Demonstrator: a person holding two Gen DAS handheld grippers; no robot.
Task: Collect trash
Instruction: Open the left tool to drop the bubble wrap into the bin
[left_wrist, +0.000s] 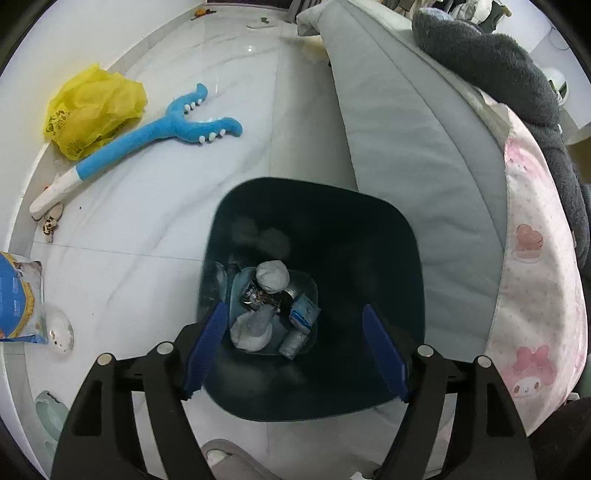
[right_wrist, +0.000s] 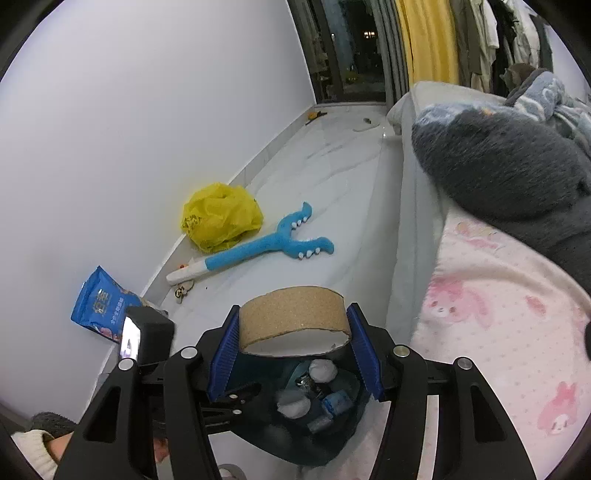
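Note:
A dark blue trash bin (left_wrist: 332, 221) stands on the white floor beside the bed, and I look straight down into it. On its bottom lie crumpled white tissues (left_wrist: 272, 276), a shiny wrapper (left_wrist: 258, 297) and a small blue packet (left_wrist: 303, 314). My left gripper (left_wrist: 295, 350) hangs open over the bin mouth, with nothing between its blue pads. My right gripper (right_wrist: 291, 332) is shut on a brown cardboard tape ring (right_wrist: 291, 314), held just above the bin (right_wrist: 277, 439).
By the wall lie a yellow plastic bag (left_wrist: 94, 110), a blue plush toy (left_wrist: 162, 129) and a blue snack packet (right_wrist: 99, 304). A grey mattress edge (left_wrist: 406, 166) with a pink blanket (right_wrist: 498, 314) borders the right. A sleeve (right_wrist: 33, 443) shows bottom left.

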